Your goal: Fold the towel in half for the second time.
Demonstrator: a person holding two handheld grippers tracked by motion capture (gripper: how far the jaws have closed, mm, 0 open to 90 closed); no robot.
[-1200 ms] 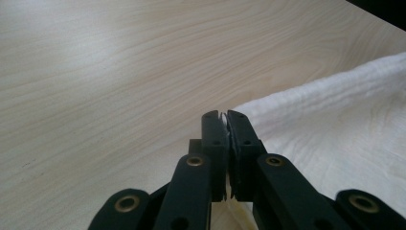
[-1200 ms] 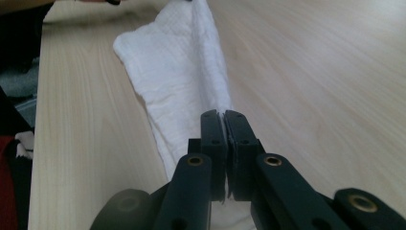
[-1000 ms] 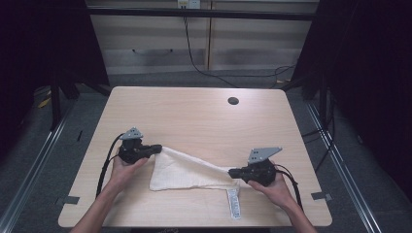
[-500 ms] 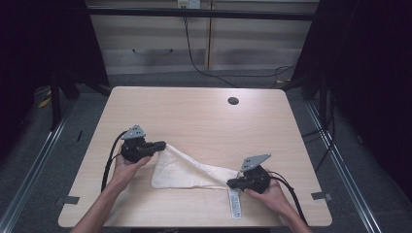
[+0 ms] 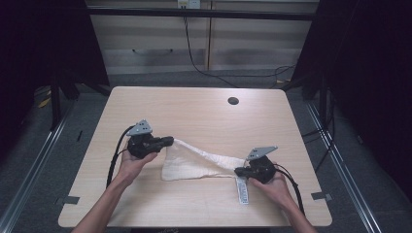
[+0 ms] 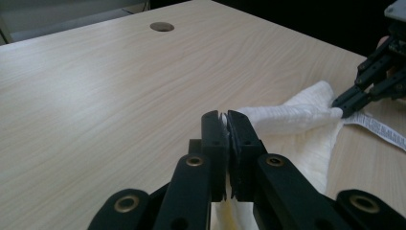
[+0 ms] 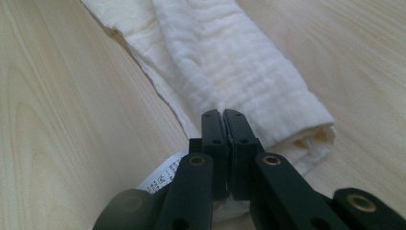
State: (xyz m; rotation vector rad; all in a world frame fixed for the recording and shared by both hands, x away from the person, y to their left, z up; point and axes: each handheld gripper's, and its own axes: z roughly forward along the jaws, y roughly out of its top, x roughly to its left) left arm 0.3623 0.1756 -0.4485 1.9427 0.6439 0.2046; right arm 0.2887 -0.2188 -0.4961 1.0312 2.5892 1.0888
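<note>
On table [image 5: 194, 107], both grippers' jaws pinch cloth [image 5: 194, 162] corners.

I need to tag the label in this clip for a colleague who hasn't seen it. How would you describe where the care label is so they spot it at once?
Start at the light wooden table and find the cream cloth stretched between the two grippers. At its end by the right gripper, a narrow white care label lies flat on the wood toward the near edge. It is the one thing with printed text.

Lab recording bay: bare wooden table [image 5: 194, 111], black curtains [image 5: 369, 73], floor cables [image 5: 218, 73]
</note>
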